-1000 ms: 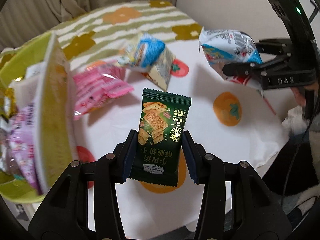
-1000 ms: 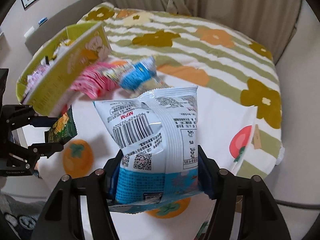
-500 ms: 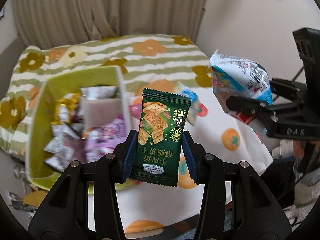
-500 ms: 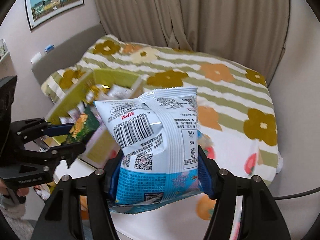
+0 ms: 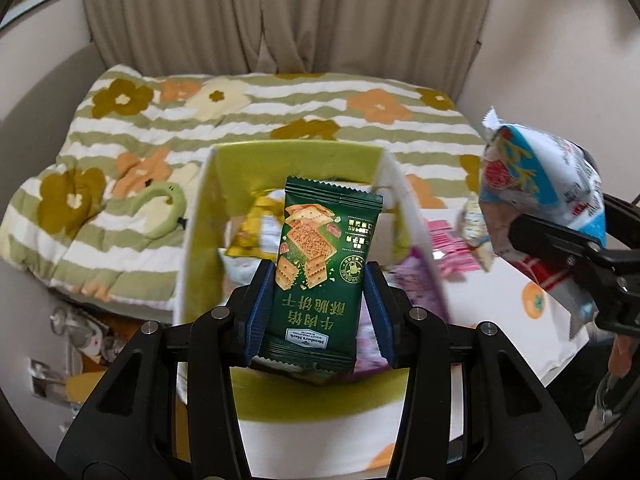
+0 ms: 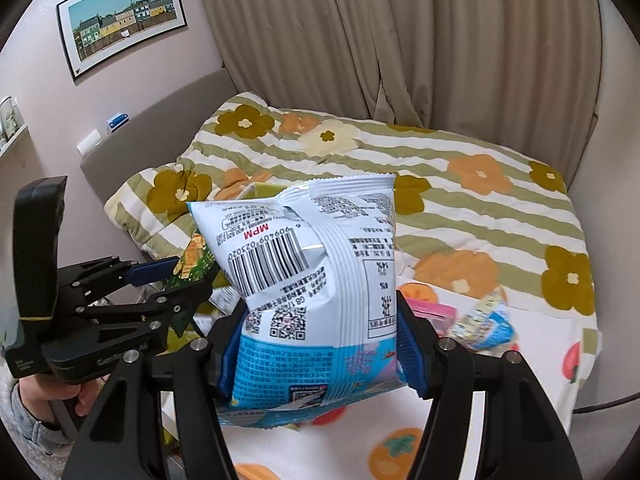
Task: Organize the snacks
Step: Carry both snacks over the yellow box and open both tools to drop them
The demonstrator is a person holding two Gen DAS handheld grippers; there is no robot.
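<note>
My left gripper is shut on a dark green cracker packet and holds it upright above the open green and white snack box, which holds several wrapped snacks. My right gripper is shut on a white and blue chip bag, held in the air to the right of the box. The chip bag also shows in the left wrist view. The left gripper with the green packet shows at the left of the right wrist view. The box is mostly hidden there behind the bag.
The box stands on a white table cloth with orange fruit prints. A pink packet and a blue and white packet lie on the table. Behind is a bed with a striped flower quilt, curtains beyond.
Both grippers rose and swung left. My left gripper came from over the table to over the box, holding the green packet. My right gripper followed with the chip bag.
</note>
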